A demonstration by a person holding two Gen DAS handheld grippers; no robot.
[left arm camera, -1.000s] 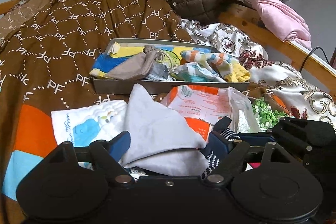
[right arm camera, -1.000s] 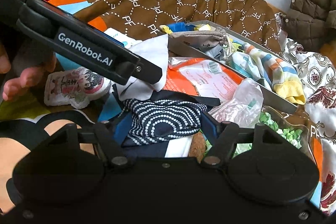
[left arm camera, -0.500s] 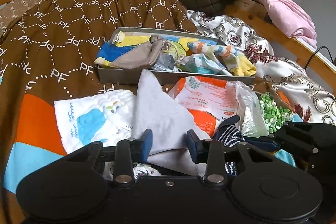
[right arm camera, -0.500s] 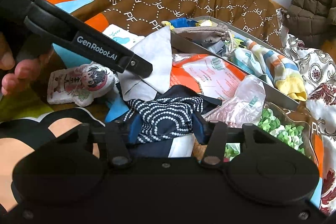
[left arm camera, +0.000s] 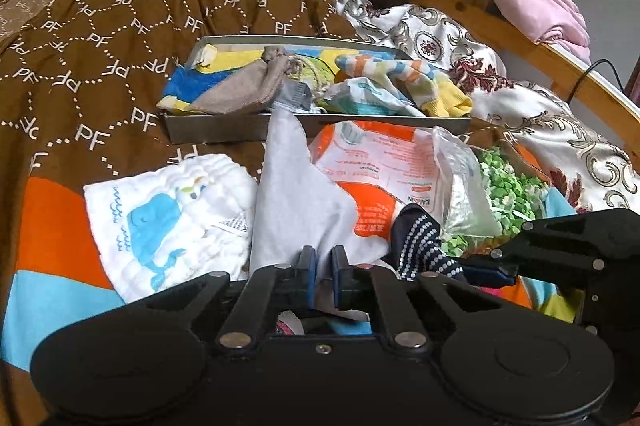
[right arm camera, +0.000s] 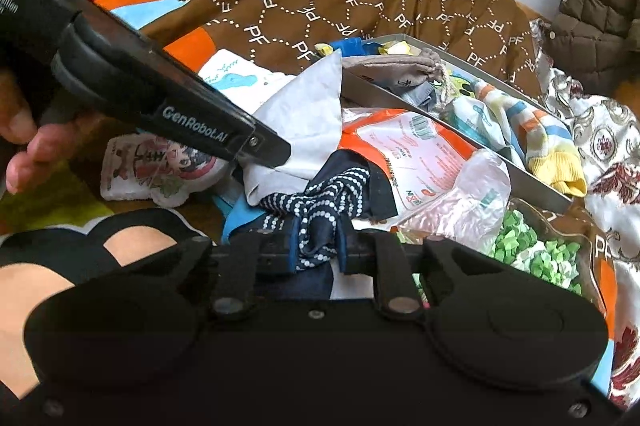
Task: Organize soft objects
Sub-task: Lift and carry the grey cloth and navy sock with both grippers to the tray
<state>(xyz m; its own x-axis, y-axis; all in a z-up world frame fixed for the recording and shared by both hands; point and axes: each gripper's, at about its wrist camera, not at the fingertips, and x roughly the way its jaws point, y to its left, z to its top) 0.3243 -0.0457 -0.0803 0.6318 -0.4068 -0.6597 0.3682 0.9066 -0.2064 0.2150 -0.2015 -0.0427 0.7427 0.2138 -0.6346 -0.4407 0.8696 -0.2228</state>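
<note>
Brown patterned bedding (left arm camera: 120, 26) carries the clutter. Near its front, the left gripper (left arm camera: 322, 276) pinches the grey cloth (left arm camera: 296, 202); the right gripper (right arm camera: 318, 246) clamps the dotted navy cloth (right arm camera: 328, 186) (likely bound for the far tray (left arm camera: 216, 130)).

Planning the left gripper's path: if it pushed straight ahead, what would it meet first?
Left gripper is shut on the grey cloth; straight ahead, past the cloth, it would probably meet the tray wall, though depth is unclear.
</note>
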